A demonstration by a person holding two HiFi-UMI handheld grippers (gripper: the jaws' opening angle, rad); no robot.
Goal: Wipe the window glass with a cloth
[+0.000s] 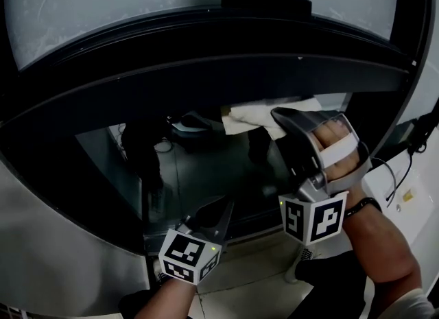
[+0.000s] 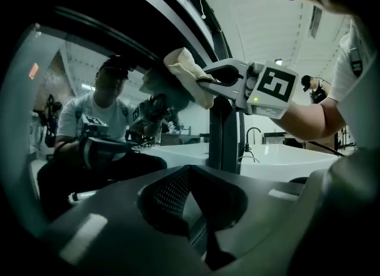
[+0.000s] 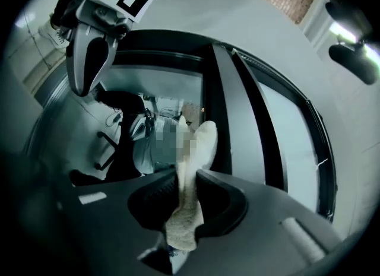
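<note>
Right tongs (image 1: pixel 276 114) raised, clamped on cloth (image 1: pixel 250 115); left tongs (image 1: pixel 221 209) low, closed.

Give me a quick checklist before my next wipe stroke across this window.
1. Grip: the cloth is clamped in the right tongs: ok.
2. Contact: the cloth looks to be lying against the window glass near its top edge: ok.
3. Overhang: the cloth sticks out past the tong tips: ok.
4. The left tongs are shut, empty and held low, away from the cloth: ok.
5. Smears left on the glass: cannot tell, because of reflections.
</note>
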